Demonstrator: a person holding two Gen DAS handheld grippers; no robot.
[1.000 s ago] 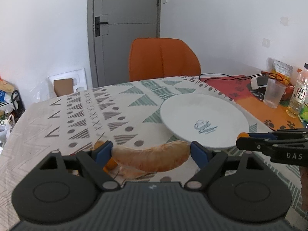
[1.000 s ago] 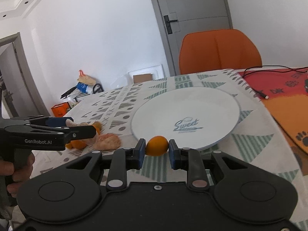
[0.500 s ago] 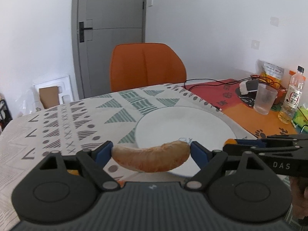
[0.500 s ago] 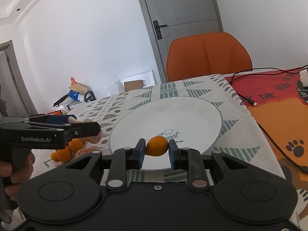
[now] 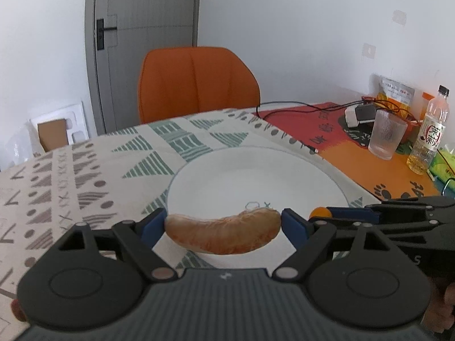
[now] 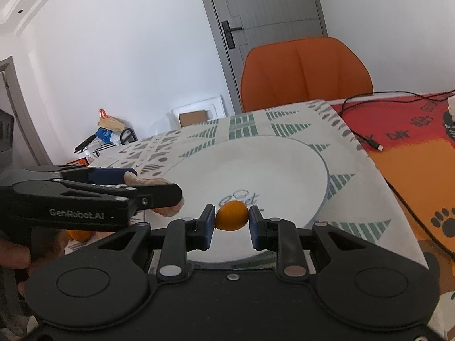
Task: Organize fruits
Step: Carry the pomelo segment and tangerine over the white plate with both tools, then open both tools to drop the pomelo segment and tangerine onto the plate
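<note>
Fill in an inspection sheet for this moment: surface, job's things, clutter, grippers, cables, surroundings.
Surface: table under a patterned cloth, with a red-orange mat at the right.
Job's things: white plate, nothing lying on it; peeled segment and small orange fruit, both held above its near edge; more orange fruit on the cloth, partly hidden.
Clutter: glass, bottle, snack bag.
Grippers: left gripper shut on the peeled segment; right gripper shut on the small orange fruit.
Cables: black cable across the mat.
Surroundings: orange chair, grey door.
</note>
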